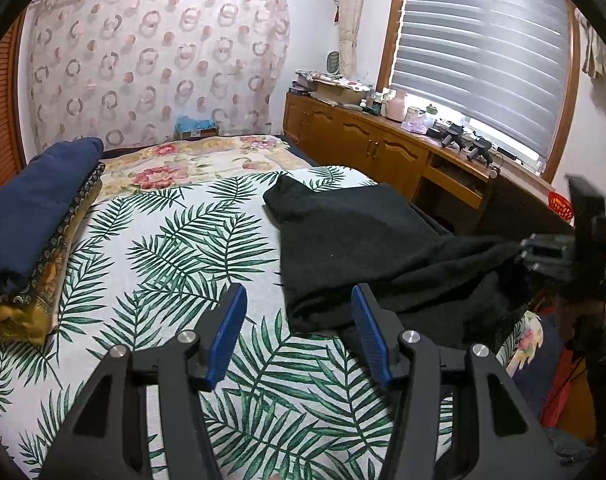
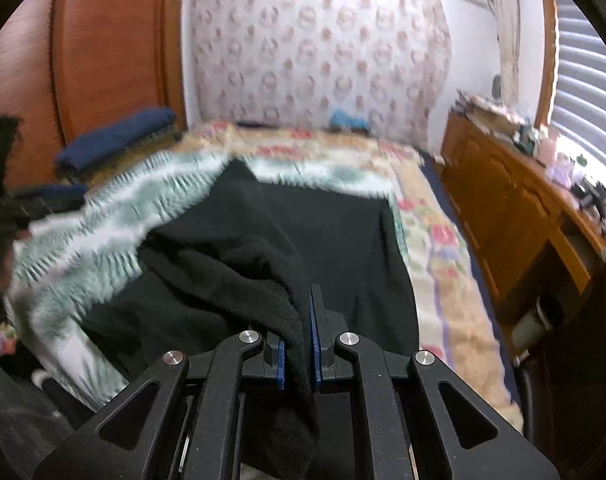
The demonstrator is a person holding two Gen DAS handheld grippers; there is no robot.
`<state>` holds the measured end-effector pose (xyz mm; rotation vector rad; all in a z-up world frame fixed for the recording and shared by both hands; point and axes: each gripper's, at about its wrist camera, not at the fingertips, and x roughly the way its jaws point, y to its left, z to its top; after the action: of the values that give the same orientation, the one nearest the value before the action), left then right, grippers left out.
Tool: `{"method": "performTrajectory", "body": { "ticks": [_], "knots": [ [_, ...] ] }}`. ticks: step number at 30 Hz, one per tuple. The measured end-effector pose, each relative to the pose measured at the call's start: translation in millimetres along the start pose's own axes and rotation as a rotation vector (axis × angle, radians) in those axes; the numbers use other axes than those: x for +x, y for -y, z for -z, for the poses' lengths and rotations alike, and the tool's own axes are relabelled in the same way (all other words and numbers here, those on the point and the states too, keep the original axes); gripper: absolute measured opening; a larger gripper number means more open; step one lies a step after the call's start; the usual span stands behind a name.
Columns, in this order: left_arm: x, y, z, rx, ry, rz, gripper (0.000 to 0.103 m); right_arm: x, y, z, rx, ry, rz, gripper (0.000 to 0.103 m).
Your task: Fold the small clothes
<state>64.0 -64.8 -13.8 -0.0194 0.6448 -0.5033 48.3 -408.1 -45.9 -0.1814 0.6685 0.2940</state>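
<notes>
The bed [image 1: 207, 264], under its palm-leaf sheet, carries everything, with wooden cabinets [image 1: 363, 140] and a blinded window [image 1: 479, 52] alongside. On its right side lies the black garment [image 1: 363, 236], soft, limp and fleecy; I judge it light, prone to sag, best taken at edges or corners. My right gripper [image 2: 299, 344] is clamped narrow on one bunched edge, lifting it off the sheet. My left gripper [image 1: 299, 336] stands half open and empty, just beside the garment's near edge.
</notes>
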Motion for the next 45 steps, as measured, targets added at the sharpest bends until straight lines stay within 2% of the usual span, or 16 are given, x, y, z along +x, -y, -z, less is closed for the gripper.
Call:
{"method": "performTrajectory", "body": {
  "ticks": [5, 13, 18, 23, 28, 33, 45],
  "knots": [
    [1.8, 1.2, 0.8, -0.002, -0.002, -0.002, 0.054, 22.1, 9.9, 23.2, 0.054, -0.081, 0.002, 0.007],
    [1.8, 1.0, 1.0, -0.001, -0.001, -0.003, 0.054, 24.5, 14.2, 28.6, 0.065, -0.113, 0.008, 0.016],
    [2.2, -0.1, 2.3, -0.004, 0.002, -0.008, 0.054, 10.9, 16.7, 20.3, 0.056, -0.092, 0.045, 0.026],
    [1.6, -4.1, 4.1, -0.009, 0.01, -0.016, 0.054, -5.4, 12.3, 5.8, 0.026, -0.043, 0.053, 0.047],
    [-1.3, -8.2, 3.6, -0.017, 0.022, -0.029, 0.054, -10.1, -1.8, -15.0, -0.015, 0.007, 0.012, 0.052],
    [-6.4, -14.6, 2.8, -0.028, 0.038, -0.043, 0.054, 4.5, -26.1, -33.6, -0.055, 0.025, -0.038, 0.055],
    [-16.7, -40.9, 7.8, -0.075, 0.06, -0.082, 0.054, 90.3, -106.8, -67.1, -0.185, -0.08, -0.22, 0.056]
  ]
}}
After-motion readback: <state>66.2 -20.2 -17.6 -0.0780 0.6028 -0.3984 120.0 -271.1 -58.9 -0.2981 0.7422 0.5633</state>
